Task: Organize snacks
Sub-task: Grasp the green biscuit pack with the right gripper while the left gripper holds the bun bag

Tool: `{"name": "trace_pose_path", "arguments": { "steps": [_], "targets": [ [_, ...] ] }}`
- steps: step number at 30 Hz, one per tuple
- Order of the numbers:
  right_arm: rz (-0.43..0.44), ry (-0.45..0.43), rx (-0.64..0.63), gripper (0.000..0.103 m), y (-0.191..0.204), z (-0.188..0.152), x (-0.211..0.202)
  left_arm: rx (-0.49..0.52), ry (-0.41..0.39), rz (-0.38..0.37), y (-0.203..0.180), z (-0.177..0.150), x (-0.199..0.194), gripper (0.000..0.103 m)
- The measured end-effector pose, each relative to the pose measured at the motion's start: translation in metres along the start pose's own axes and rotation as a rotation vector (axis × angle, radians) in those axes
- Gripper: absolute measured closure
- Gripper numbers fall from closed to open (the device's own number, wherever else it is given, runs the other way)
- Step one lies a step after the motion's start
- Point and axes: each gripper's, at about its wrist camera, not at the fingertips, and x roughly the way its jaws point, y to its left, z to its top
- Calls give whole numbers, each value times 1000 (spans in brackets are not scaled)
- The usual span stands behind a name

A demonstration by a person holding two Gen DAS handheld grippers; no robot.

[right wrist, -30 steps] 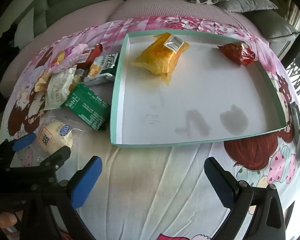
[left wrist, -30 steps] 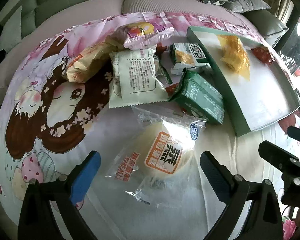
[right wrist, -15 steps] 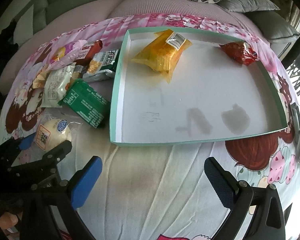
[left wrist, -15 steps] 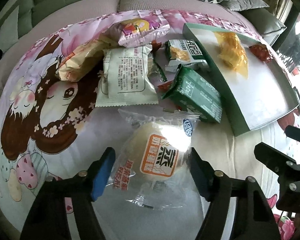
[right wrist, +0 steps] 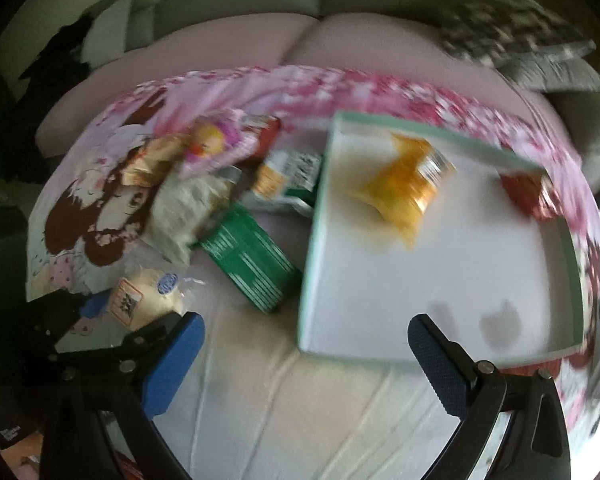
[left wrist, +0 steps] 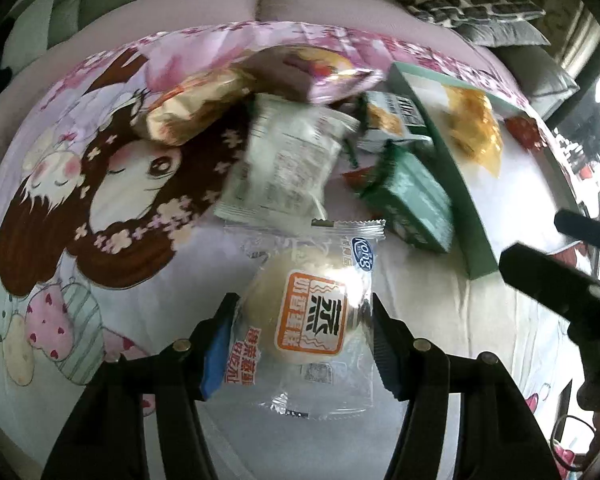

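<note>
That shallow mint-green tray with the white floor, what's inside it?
Inside the shallow mint-green tray lie an orange-yellow snack packet and a small red packet. Whatever sits under them is covered.

Daylight from the right edge. Glare on the bun wrapper. Right wrist view motion-blurred throughout; left view smeared farther back. Heavy fisheye bending, dark corners.
</note>
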Motion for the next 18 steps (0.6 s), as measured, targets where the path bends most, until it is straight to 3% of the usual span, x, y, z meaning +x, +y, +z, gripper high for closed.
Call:
{"name": "trace_pose_path", "arguments": {
  "steps": [4, 15, 18],
  "targets": [
    [26, -5, -75, 4, 17, 12, 6, -29, -3, -7, 10, -2, -2, 40],
    [106, 74, -209, 39, 45, 29, 44, -80, -5, -14, 32, -4, -4, 40],
    [98, 85, -220, 40, 46, 32, 51, -87, -4, -21, 34, -4, -2, 40]
  ]
}}
